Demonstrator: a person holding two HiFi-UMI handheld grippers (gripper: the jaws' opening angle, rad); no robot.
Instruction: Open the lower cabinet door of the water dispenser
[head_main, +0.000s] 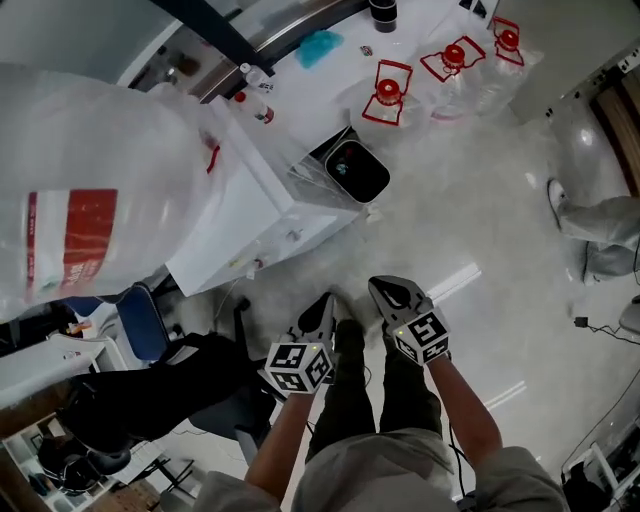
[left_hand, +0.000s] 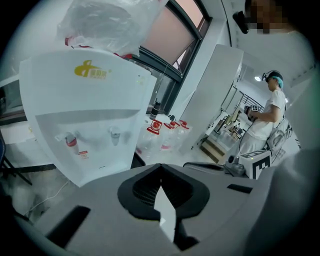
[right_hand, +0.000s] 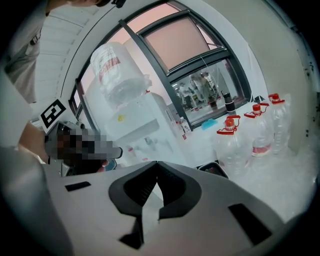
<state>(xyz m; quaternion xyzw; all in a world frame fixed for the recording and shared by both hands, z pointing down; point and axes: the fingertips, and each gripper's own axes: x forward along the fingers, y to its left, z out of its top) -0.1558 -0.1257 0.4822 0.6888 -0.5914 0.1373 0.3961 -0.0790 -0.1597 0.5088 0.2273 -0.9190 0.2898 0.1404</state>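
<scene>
Beyond left claw, water dispenser

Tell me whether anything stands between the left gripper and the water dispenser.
Nothing visible does. The water dispenser stands ahead of the shut left gripper, and the head view shows only bare floor between them.

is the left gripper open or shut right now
Shut. The left gripper shows its jaws meeting at the tips in its own view, nothing between them, and it is short of the water dispenser.

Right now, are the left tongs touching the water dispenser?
No, the shut left tongs hang in the air, apart from the water dispenser.
</scene>
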